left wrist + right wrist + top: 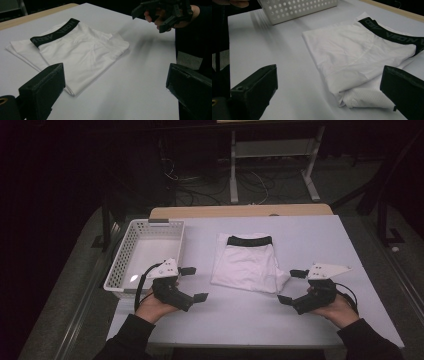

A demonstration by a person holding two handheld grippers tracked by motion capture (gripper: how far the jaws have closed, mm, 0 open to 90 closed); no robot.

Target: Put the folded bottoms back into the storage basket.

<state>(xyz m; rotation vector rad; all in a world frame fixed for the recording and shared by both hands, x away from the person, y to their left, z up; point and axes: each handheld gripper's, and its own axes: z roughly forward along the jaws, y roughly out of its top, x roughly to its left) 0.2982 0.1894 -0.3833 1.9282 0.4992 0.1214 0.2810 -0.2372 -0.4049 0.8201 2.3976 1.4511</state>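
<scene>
Item one: a folded pair of white cotton boxer shorts with a black lettered waistband (248, 262), lying flat near the middle of the white tabletop (310, 240), waistband at its twelve o'clock edge. A lower layer of perforated mesh fabric peeks out at the corner nearest the right gripper (seen best in the right gripper view).

Item two: a white perforated plastic basket (120, 265), standing at nine o'clock from the shorts, near but apart from them.

Item three: the left gripper (194, 283), black, hand-held, at about seven o'clock from the shorts, between basket and garment. Jaws spread wide, nothing between them, pointed towards the shorts.

Item four: the right gripper (292, 286), black with a grey plate on top, at about four o'clock from the shorts, just beside their near corner. Jaws likewise wide apart and empty.

Both hands rest low over the table.
</scene>
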